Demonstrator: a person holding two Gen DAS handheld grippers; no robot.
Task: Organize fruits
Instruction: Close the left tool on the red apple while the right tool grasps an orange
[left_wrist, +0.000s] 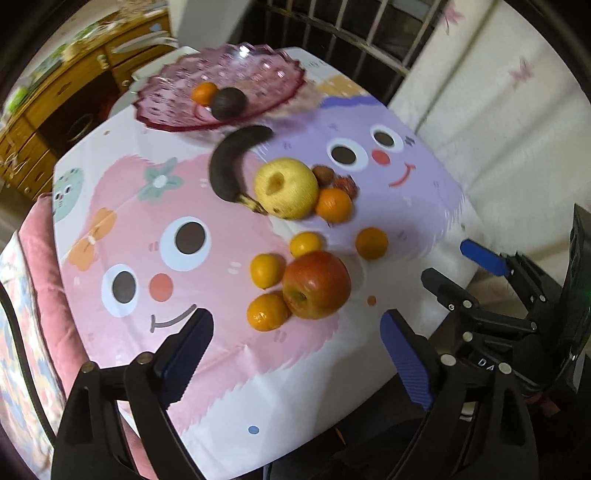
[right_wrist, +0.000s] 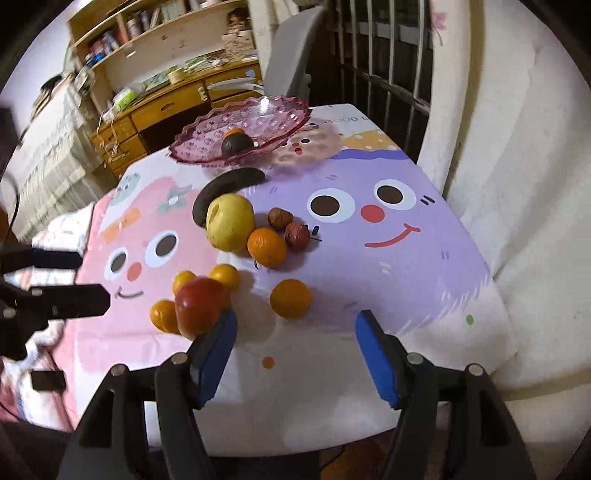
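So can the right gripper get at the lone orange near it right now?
Probably yes: the right gripper is open, the orange sits just ahead, apart from other fruit, with nothing between.

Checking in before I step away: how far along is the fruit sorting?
Early stage. Done: a small orange and a dark round fruit lie in the pink glass dish. In hand: nothing; the left gripper and right gripper are both open and empty. Left on the tablecloth: the blackened banana, yellow apple, red apple, five small oranges and two shrivelled reddish fruits.
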